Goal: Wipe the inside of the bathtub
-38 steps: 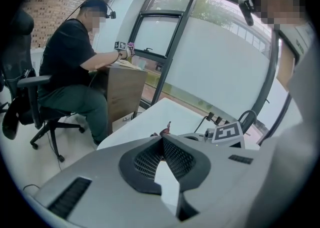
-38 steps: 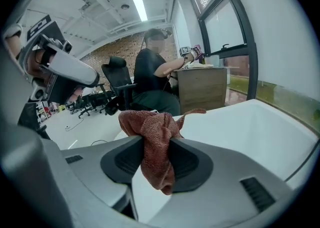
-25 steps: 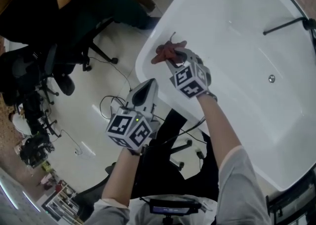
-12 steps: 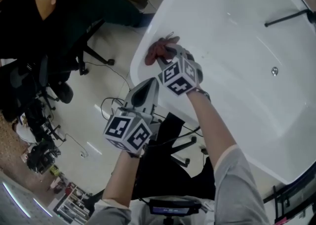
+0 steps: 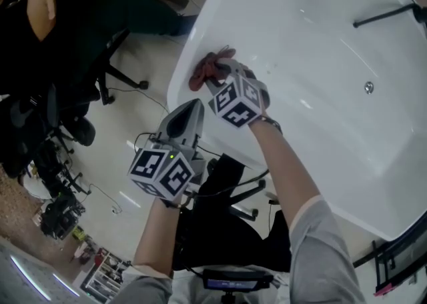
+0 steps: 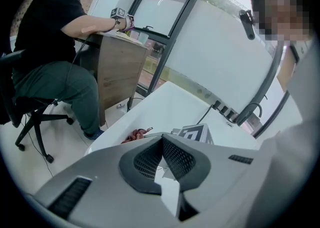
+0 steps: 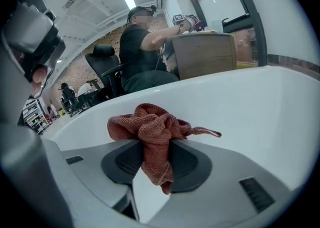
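Near bathtub (image 5: 320, 43) rim | right hand-held gripper (image 7: 154, 148) clamps cloth (image 7: 150, 124), tail rightward; left (image 6: 162, 142) closed, empty

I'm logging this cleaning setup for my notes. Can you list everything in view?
bathtub: one, white, right side of head view
cloth: one, reddish-brown, at the bathtub's near rim
drain fitting: one, metallic, inside the bathtub
bar fitting: one, black, far bathtub edge
office chairs: at least two, black, left
seated person: one, black top, at wooden desk
cables: black, on floor
left claw: grey, shut, empty, outside the bathtub
right claw: grey, shut on cloth
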`<control>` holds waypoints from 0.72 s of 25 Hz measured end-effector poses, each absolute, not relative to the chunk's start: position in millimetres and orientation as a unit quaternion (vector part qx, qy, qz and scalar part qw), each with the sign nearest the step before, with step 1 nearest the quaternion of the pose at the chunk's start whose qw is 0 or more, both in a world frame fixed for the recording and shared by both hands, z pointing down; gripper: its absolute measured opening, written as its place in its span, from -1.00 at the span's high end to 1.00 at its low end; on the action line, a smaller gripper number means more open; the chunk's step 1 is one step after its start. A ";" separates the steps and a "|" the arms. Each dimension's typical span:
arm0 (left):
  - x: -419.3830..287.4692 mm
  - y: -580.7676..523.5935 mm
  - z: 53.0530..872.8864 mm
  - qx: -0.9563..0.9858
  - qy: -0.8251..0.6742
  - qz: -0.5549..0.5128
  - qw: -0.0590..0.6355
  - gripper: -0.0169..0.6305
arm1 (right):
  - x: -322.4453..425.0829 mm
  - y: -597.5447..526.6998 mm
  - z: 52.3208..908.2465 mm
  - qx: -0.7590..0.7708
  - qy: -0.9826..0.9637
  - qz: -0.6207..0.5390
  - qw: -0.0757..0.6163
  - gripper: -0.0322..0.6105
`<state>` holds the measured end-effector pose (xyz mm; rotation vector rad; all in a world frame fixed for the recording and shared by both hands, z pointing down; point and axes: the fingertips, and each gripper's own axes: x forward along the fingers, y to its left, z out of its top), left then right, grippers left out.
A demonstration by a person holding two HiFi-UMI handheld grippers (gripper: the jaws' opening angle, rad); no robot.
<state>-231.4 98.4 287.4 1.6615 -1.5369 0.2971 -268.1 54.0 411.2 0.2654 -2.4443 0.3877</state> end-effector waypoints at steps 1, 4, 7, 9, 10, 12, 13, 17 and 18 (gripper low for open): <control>-230.6 97.9 288.5 0.661 -0.612 0.121 0.416 0.92 | -267.0 54.3 413.4 0.098 -0.931 0.147 0.320 0.44; -224.3 94.0 291.4 0.665 -0.608 0.130 0.414 0.92 | -262.0 52.1 420.8 0.091 -0.933 0.149 0.314 0.44; -218.5 90.1 295.4 0.674 -0.596 0.142 0.412 0.92 | -258.3 51.9 431.3 0.089 -0.934 0.154 0.311 0.44; -213.9 87.6 300.6 0.680 -0.586 0.153 0.413 0.92 | -255.1 52.3 440.0 0.089 -0.933 0.158 0.311 0.44; -210.9 86.2 304.2 0.682 -0.581 0.162 0.414 0.92 | -252.9 52.2 444.6 0.090 -0.932 0.161 0.311 0.44; -204.1 82.4 312.0 0.688 -0.568 0.182 0.414 0.92 | -248.3 51.9 453.4 0.093 -0.932 0.168 0.309 0.44; -200.3 79.7 316.1 0.691 -0.562 0.192 0.412 0.92 | -246.2 51.5 457.3 0.095 -0.931 0.171 0.307 0.44; -188.8 67.1 333.6 0.705 -0.536 0.226 0.406 0.92 | -239.9 50.1 473.4 0.104 -0.928 0.185 0.307 0.44; -187.7 64.8 337.3 0.706 -0.531 0.232 0.408 0.92 | -239.1 50.6 475.7 0.105 -0.927 0.189 0.307 0.44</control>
